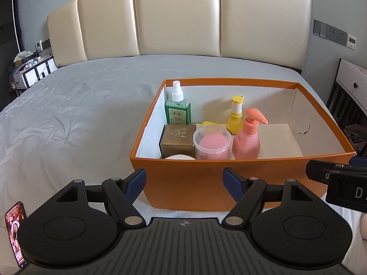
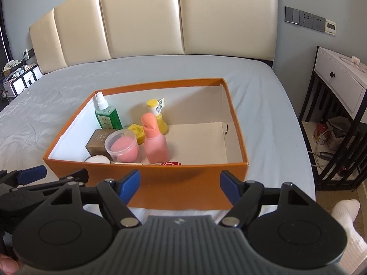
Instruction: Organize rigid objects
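Bed point(image 1: 80, 105) under wrinkled grey sheet, cream padded headboard point(image 1: 179, 18) behind, grey wall with switch panel point(image 2: 307, 20). White nightstand point(image 2: 339, 78) at bed's right. Orange box point(image 1: 206, 183) on sheet near foot edge; bottles and jars clustered in its left half. Phone point(image 1: 16, 231) lying lower left. Left gripper point(image 1: 184, 182) and right gripper point(image 2: 180, 184) before box, jaws wide apart, holding nothing.

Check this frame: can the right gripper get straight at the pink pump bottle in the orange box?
Probably yes. The right gripper is open and empty, the orange box has no lid, and the pink pump bottle stands upright with bare floor to its right. Only the near wall needs clearing from above.
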The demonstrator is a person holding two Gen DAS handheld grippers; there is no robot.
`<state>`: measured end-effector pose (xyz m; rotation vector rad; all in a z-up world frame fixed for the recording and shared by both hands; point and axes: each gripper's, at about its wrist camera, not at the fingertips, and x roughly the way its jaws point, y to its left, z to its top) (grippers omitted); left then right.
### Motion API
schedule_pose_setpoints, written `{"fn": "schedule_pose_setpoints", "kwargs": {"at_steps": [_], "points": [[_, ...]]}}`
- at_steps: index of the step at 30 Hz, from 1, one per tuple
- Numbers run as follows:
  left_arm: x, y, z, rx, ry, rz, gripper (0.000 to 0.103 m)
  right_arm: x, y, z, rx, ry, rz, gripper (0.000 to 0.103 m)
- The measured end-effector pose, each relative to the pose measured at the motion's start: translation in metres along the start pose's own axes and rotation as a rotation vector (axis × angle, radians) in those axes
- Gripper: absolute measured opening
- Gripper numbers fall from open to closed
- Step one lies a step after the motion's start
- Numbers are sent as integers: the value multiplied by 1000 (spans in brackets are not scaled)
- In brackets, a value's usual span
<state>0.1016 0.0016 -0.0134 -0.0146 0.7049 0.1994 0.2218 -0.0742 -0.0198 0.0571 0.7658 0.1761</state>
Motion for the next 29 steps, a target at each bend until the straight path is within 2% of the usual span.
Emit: {"fn": "schedule_pose_setpoints", "kwargs": {"at_steps": [11,29], "points": [[-1,-7,-1,28,-6,9,89,-2,-9,-1,28,5,-7,76],[0,-4,-1,18,-7,4,89,1,-7,-4,25,11,-20,76]]}}
